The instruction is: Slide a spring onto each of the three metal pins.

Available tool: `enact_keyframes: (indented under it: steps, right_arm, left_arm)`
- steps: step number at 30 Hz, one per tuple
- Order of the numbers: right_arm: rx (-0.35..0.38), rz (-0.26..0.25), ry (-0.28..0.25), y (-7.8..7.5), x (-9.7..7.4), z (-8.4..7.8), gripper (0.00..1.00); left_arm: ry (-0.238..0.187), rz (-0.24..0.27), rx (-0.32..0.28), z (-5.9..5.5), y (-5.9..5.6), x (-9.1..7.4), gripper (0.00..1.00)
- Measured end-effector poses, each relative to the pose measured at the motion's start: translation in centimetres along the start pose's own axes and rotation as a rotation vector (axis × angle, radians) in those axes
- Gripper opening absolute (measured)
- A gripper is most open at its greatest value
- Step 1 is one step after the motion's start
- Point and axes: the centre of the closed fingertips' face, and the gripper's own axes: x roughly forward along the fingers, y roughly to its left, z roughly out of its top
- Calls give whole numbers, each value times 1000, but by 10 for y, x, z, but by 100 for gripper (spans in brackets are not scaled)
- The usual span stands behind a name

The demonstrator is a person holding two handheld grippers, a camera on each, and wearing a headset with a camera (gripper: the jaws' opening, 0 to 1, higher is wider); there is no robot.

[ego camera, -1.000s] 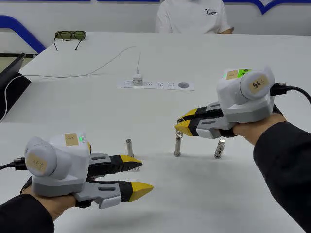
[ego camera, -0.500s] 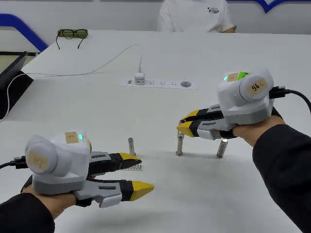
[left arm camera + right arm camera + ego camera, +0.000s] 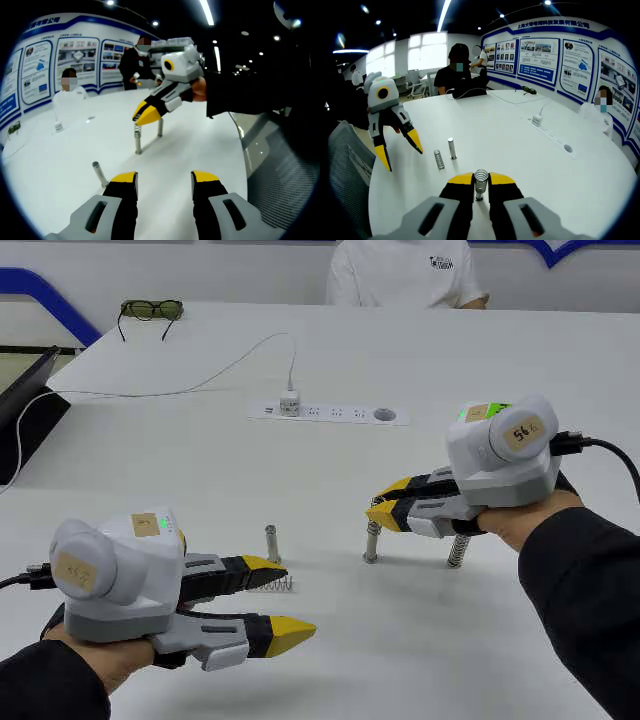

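Steel pins, 3, are seen upright on the white bench (image 3: 420, 640) in the head view. They are the bare pin (image 3: 271, 542), a mid pin (image 3: 371, 551) to its right, and a third pin (image 3: 457, 550) further right again. The third pin's top is hidden behind the R gripper (image 3: 377, 508), and a spring (image 3: 455, 556) is seen round it. A loose spring (image 3: 272, 585) is seen lying flat just in front of the bare pin, nearer the person. Its end is at the upper jaw tip of the L gripper (image 3: 297, 600); whether it is touched cannot be told. The L gripper's jaws are held wide apart, tips just short of the bare pin.

The R gripper is held over the mid pin, right of the bare pin. Closer detail is given by the R gripper view: a coil (image 3: 480, 181) is pinched between both yellow jaw tips, jaws closed on it. In that view the loose spring is placed just beside the bare pin, w/ the L gripper beyond. A side-on look is given by the L gripper view: the coil is seen on the mid pin's upper part, directly under the R jaw tips, lower shaft uncovered. The bare pin is seen close by the L gripper's left jaw.
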Motion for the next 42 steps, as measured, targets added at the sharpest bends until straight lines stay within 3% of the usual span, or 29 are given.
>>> enact_keyframes:
  steps: [30, 42]
  right_arm:
    - [45, 3, 64, 3, 21, -32, 12]
    - [52, 4, 74, 3, 21, -36, 13]
  left_arm:
    - [16, 23, -8, -3, 5, -7, 44]
    - [17, 40, -9, -3, 9, -9, 44]
